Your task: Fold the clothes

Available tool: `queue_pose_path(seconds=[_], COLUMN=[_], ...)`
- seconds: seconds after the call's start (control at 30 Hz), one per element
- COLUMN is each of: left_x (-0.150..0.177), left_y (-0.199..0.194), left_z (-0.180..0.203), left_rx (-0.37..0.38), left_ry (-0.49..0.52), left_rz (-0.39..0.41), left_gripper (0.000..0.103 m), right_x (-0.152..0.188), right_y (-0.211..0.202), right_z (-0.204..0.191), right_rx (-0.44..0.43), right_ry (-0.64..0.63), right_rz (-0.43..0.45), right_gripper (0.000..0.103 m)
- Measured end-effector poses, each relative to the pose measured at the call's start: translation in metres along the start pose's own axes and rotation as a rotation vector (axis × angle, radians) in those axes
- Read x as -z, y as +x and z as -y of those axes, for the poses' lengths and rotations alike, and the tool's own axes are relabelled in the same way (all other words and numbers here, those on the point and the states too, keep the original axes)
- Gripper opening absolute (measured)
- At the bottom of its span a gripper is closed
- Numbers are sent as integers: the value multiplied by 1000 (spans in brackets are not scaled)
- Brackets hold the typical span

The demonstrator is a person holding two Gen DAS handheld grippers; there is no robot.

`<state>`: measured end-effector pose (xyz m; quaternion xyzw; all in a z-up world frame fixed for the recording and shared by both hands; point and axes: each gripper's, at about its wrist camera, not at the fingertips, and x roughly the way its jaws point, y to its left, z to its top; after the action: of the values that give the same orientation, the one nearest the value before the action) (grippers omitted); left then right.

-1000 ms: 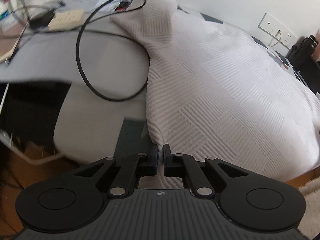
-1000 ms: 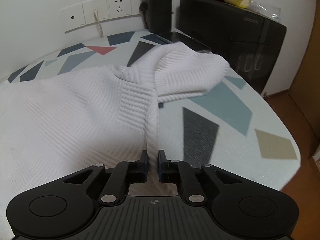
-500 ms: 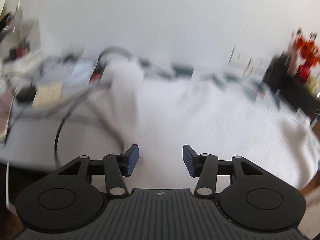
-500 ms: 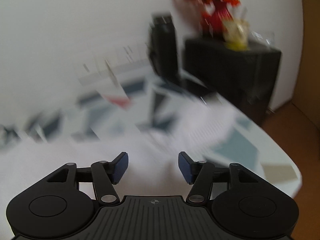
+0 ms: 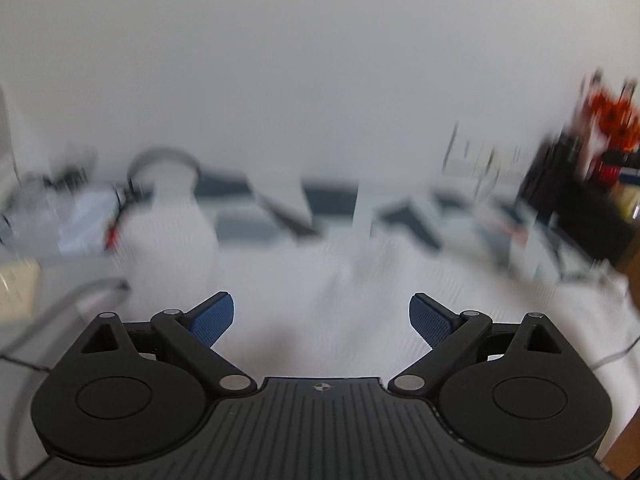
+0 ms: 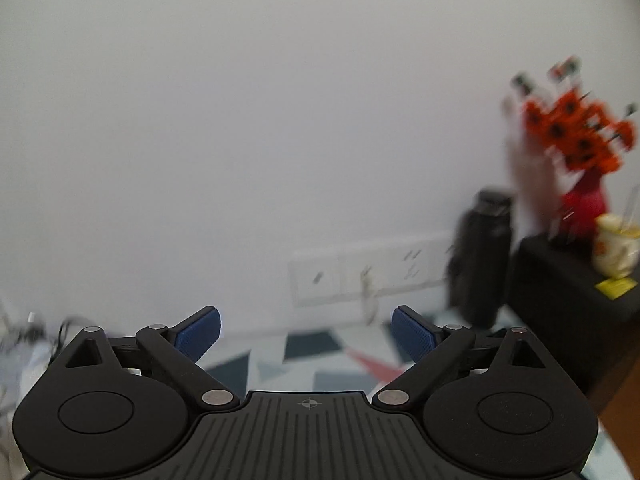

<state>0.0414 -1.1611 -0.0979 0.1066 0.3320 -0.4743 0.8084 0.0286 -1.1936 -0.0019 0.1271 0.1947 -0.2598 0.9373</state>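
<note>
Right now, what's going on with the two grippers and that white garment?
A person is partway through folding a white garment on a table with a patterned cloth. Both tools are empty at this moment: the left gripper and the right gripper have their jaws spread wide with nothing between them. The left wrist view is blurred but shows the garment spread on the table ahead, below the gripper. The right wrist view looks mostly at the wall, and the garment cannot be made out there.

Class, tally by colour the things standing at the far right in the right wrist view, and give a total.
Black: 2, the bottle and the cabinet
Red: 1, the vase of orange flowers
Cream: 1, the mug
Total: 4
</note>
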Motion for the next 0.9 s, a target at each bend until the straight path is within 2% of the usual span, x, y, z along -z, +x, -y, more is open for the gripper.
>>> queue_pose_path(seconds=[0.13,0.23,0.27,0.37,0.53,0.57,0.63,0.67,0.73,0.9], left_x=[33,51,54,57,47,46,43,43,41,35], left_y=[43,65,69,68,72,73,75,76,78,85], left_z=[4,1,0,-7,-11,-11,-14,-15,-16,-23], left_rx=[-85,-151,-174,-196,-203,-200,-192,-189,-179,-117], left_ry=[-6,8,5,-66,-89,-89,-91,-90,-80,-23], left_rz=[-152,-261,-271,-257,-300,-306,-313,-317,-325,-354], left_gripper=[96,97,103,103,103,103,103,103,103,103], right_x=[43,58,63,78,102,106,116,121,125,124], right_y=[59,73,77,90,112,116,125,130,128,86], right_z=[18,15,14,10,4,3,1,-1,-4,-19], right_rx=[-29,-73,-88,-133,-208,-223,-253,-269,-293,-325], right_ry=[-36,-25,-21,-8,12,16,24,28,21,-68], right_rz=[-179,-228,-243,-288,-363,-378,-408,-423,-435,-421], right_gripper=[85,84,83,81,50,42,19,14,11,8])
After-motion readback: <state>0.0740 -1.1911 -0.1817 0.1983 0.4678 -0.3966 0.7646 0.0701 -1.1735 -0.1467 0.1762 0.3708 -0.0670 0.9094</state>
